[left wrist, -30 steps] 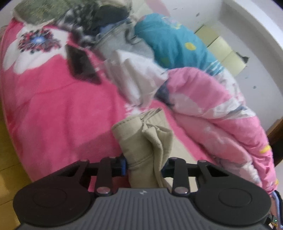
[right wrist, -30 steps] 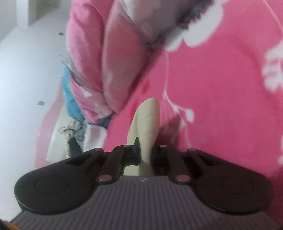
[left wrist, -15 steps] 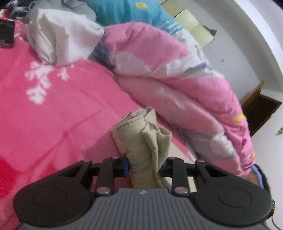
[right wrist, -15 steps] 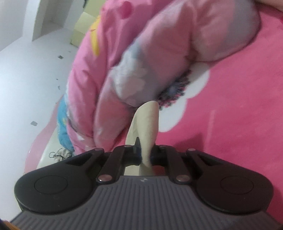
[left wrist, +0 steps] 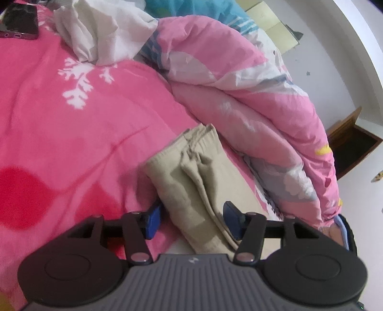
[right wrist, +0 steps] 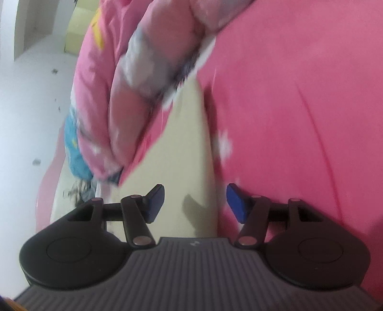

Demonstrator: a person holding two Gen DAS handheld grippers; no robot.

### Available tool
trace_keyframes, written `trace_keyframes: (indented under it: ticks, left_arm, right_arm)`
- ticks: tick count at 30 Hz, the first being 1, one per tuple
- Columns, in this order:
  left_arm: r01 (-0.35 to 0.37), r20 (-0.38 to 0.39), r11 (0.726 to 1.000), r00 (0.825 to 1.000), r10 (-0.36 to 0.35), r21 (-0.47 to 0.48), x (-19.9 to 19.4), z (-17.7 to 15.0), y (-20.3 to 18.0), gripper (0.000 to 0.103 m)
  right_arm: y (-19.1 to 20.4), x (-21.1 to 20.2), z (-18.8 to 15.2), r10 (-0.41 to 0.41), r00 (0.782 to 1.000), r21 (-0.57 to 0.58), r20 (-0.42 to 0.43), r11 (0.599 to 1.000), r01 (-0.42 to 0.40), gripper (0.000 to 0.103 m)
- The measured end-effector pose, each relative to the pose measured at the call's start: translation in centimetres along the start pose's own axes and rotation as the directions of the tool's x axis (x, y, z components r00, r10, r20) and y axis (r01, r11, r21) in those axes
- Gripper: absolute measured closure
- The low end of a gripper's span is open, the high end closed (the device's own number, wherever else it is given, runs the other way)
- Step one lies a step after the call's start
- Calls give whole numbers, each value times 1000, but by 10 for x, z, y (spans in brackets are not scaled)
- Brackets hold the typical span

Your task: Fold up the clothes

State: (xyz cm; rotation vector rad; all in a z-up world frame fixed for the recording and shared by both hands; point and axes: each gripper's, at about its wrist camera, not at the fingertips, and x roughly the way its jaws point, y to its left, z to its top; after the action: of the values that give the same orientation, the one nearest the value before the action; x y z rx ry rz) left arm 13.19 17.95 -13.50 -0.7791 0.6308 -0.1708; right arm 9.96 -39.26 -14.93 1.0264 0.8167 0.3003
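Note:
A folded beige garment (left wrist: 191, 177) lies on the pink flowered bedspread (left wrist: 71, 134), close beside a rolled pink quilt (left wrist: 251, 100). My left gripper (left wrist: 191, 215) is opening; the garment's near end lies between its blue pads without being pressed. In the blurred right wrist view the same beige garment (right wrist: 186, 153) stretches ahead along the quilt's edge. My right gripper (right wrist: 195, 203) is opening too, with the cloth lying loose between its pads.
A crumpled white garment (left wrist: 100, 31) and a dark phone (left wrist: 20, 21) lie at the far side of the bedspread. A blue patterned cloth (left wrist: 203, 9) sits behind the quilt. Past the bed edge are a white floor (right wrist: 31, 107) and a wooden doorway (left wrist: 354, 143).
Both grippers, which were shut on the beige garment, have let go of it. The garment now lies flat on the bedspread beside the quilt. Both views swung along the bed.

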Motion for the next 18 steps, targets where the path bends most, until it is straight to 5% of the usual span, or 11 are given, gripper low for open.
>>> trace_keyframes:
  ticks: [5,8,10,15,18]
  left_arm:
    - [-41,-15,999,999,41,0,9,0,-7,56]
    - [-76,-27,997,997,76,-9,13,4,-14,74]
    - [-70,-40,996,997,68,-51,6,10,-21,79]
    - [-7,-35,995,999,3,-102,-22,14,-37,79]
    - [-26,-72,997,997,21,-70,-26,0,-26,70]
  right_arm:
    - [13,-4,-40,-1,999,-63,-41,998,-1,49]
    - [23,-3,-40,-15,1000,-93,-25,996,12,86]
    - [30,-5,-38,-11,1000,-106,-13,994,10,90]
    - [75,-55,-22,96,994,-213,55,974,-82,96]
    - [65,-66,-22,60,998,-201,33,978,-53,95]
